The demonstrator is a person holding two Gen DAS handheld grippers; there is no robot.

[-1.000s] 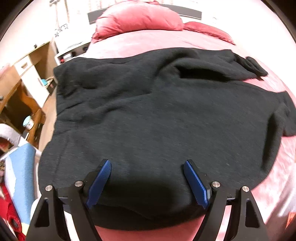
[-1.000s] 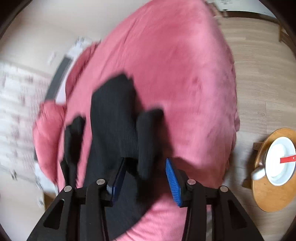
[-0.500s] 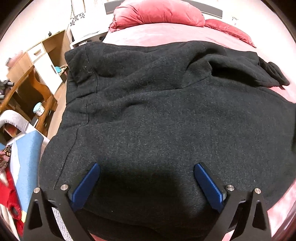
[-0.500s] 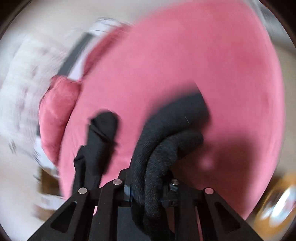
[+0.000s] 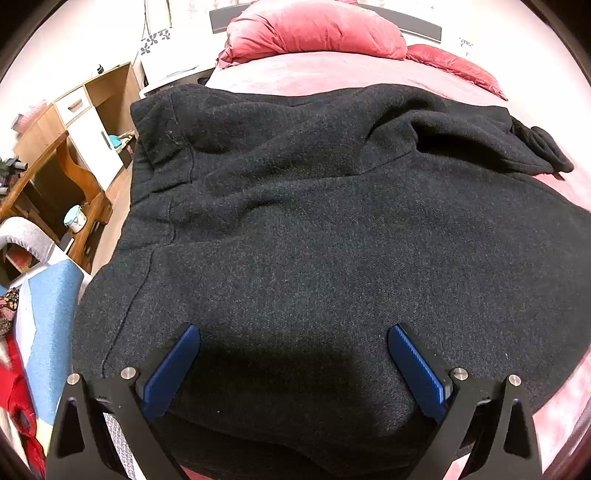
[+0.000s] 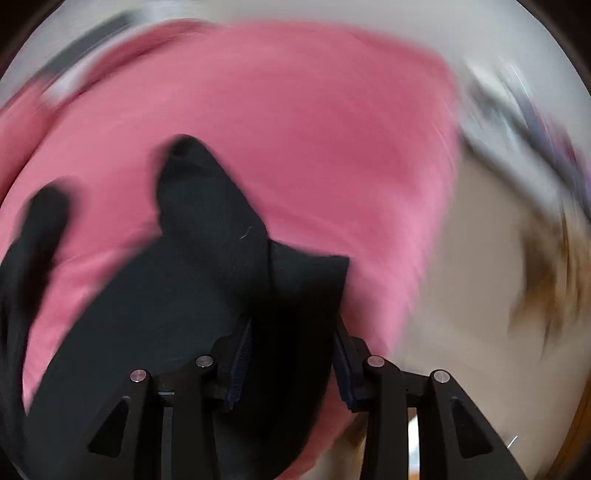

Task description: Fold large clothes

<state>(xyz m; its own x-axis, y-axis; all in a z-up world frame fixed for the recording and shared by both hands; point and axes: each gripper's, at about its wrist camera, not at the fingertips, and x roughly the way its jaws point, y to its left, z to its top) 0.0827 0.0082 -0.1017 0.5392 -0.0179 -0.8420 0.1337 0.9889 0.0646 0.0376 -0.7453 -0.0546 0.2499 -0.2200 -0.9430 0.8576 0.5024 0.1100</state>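
Bed (image 5: 332,70): pink cover, bare beyond the garment's far edge.
Black garment (image 5: 314,221): spread flat.
Left gripper (image 5: 293,363): jaws wide apart above garment.
Right gripper (image 6: 291,360): jaws opening, black fabric between them.

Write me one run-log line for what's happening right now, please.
task: fold large clothes | black garment: spread on pink bed | left gripper: jaws wide open over garment | right gripper: jaws opening, black fabric between them, view blurred

Coat (image 5: 314,229) spread on bed (image 5: 332,70); pillows (image 5: 314,29) behind; desk (image 5: 55,173) left.
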